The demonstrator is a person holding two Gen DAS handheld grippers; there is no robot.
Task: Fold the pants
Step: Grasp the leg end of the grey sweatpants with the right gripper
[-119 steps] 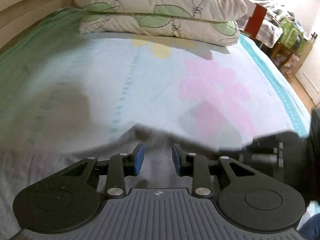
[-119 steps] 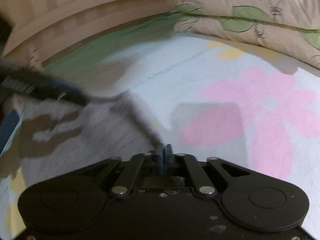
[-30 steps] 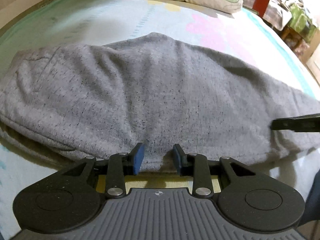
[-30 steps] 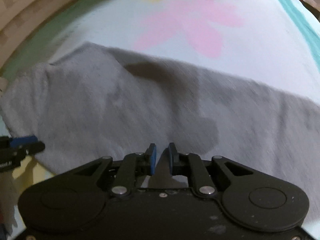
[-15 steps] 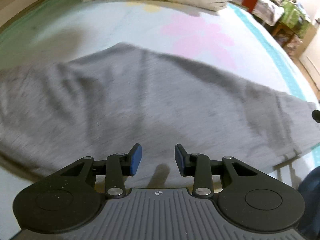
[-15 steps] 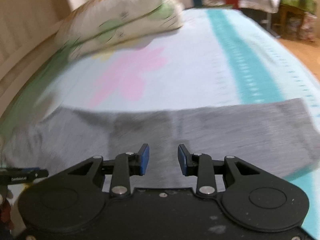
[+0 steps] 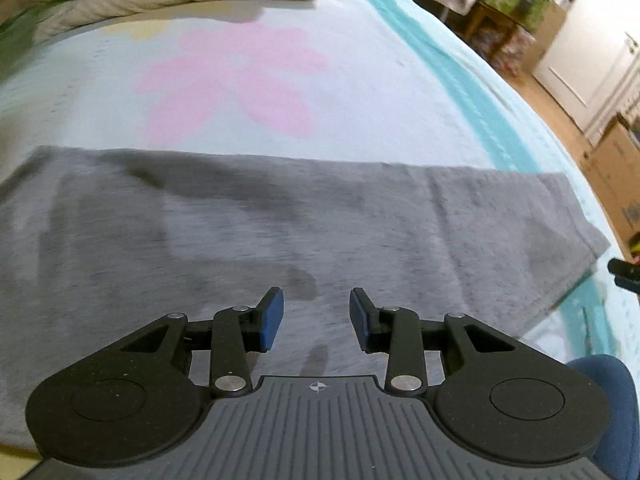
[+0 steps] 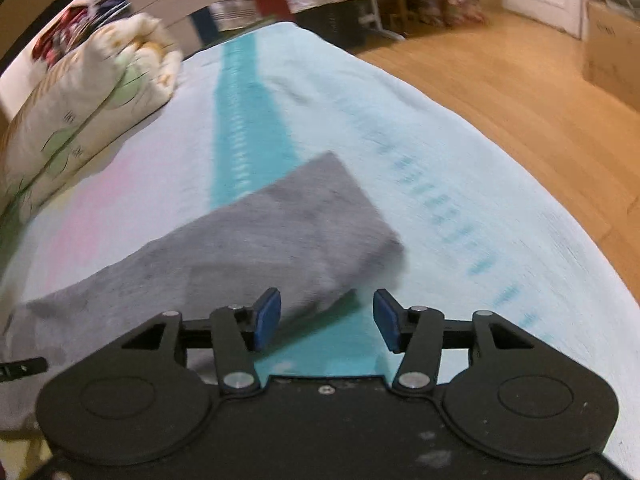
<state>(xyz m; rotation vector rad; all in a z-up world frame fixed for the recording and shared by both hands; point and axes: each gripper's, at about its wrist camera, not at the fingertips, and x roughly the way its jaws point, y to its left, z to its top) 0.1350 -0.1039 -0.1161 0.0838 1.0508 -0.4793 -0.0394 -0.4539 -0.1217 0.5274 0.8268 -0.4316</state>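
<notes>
The grey pants lie flat across the bed, folded lengthwise, with the leg ends at the right. My left gripper is open and empty, above the middle of the pants. My right gripper is open and empty, just off the leg end of the pants, over the teal stripe of the sheet. The tip of the right gripper shows at the right edge of the left wrist view. The tip of the left gripper shows at the left edge of the right wrist view.
The bed sheet is pale blue with a pink flower and a teal stripe. Two pillows lie at the head of the bed. The bed edge drops to a wooden floor on the right, with boxes and furniture beyond.
Both grippers let go of the pants and opened wider. Both have swung right along the pants toward the leg ends; the right one now sits past the leg end.
</notes>
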